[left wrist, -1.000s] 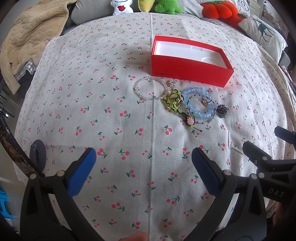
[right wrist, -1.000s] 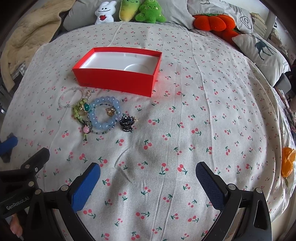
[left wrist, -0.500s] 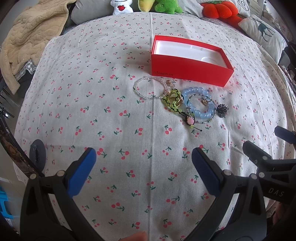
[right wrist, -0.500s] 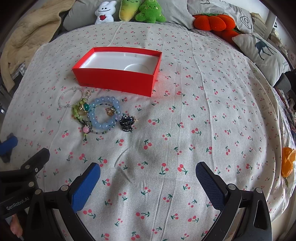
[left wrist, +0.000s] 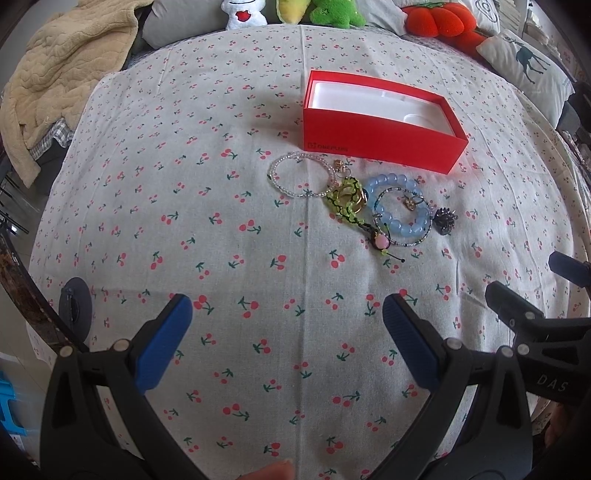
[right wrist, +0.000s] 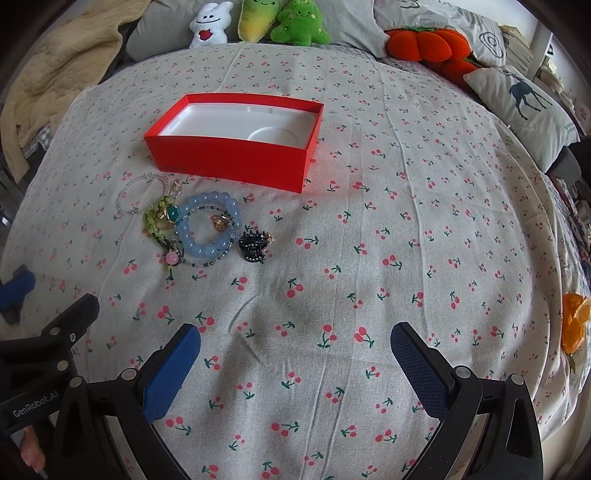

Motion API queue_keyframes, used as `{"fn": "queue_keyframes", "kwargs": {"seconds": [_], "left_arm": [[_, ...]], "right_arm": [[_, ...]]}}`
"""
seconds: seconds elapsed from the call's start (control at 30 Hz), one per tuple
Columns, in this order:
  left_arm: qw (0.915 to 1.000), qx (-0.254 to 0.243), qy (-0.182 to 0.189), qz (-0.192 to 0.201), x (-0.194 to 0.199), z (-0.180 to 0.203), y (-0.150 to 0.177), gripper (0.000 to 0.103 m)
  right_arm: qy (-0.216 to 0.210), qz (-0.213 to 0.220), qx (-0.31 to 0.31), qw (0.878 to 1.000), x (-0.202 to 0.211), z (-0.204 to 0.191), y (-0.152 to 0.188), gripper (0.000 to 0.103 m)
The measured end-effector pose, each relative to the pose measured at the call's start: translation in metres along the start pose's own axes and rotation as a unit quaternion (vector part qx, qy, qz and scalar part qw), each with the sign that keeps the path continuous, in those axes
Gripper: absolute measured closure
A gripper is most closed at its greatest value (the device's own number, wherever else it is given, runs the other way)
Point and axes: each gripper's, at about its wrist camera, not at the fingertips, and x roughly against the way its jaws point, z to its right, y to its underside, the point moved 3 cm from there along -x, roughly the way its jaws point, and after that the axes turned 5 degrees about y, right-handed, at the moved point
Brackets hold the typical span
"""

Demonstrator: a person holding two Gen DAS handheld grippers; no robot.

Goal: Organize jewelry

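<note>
An open red box (left wrist: 384, 138) (right wrist: 236, 157) with a white liner sits on the cherry-print cloth. In front of it lies a jewelry cluster: a clear bead bracelet (left wrist: 300, 180) (right wrist: 138, 194), a green beaded piece (left wrist: 345, 199) (right wrist: 157, 221), a blue bead bracelet (left wrist: 400, 210) (right wrist: 207, 230) and a black hair claw (left wrist: 445, 220) (right wrist: 254, 245). My left gripper (left wrist: 286, 332) hangs open, well short of the jewelry. My right gripper (right wrist: 295, 354) is open too, nearer than the claw and to its right. Both hold nothing.
Plush toys (right wrist: 258, 22) and an orange pumpkin cushion (right wrist: 432, 46) line the far edge. A deer-print pillow (right wrist: 524, 107) lies at the right, a beige blanket (left wrist: 59, 81) at the left. An orange object (right wrist: 574, 325) rests at the right edge.
</note>
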Motion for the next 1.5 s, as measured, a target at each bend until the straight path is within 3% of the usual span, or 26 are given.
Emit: {"fn": "queue_keyframes", "kwargs": {"seconds": [1.07,1.3,1.5], "left_arm": [[1.0,0.001,0.002,0.004,0.004,-0.005,-0.004,0.001],[0.9996,-0.013,0.005,0.023,0.01,-0.01,-0.022,0.001],[0.9997,-0.023,0.012,0.002,0.003,-0.024,-0.049,0.001]], "right_arm": [[-0.002,0.0,-0.007,1.0,0.001,0.004,-0.004,0.0],[-0.029,-0.018,-0.027,0.999,-0.001,0.017,-0.015,0.0],[-0.08,-0.052,-0.037,0.995,-0.008,0.022,-0.039,0.0]]}}
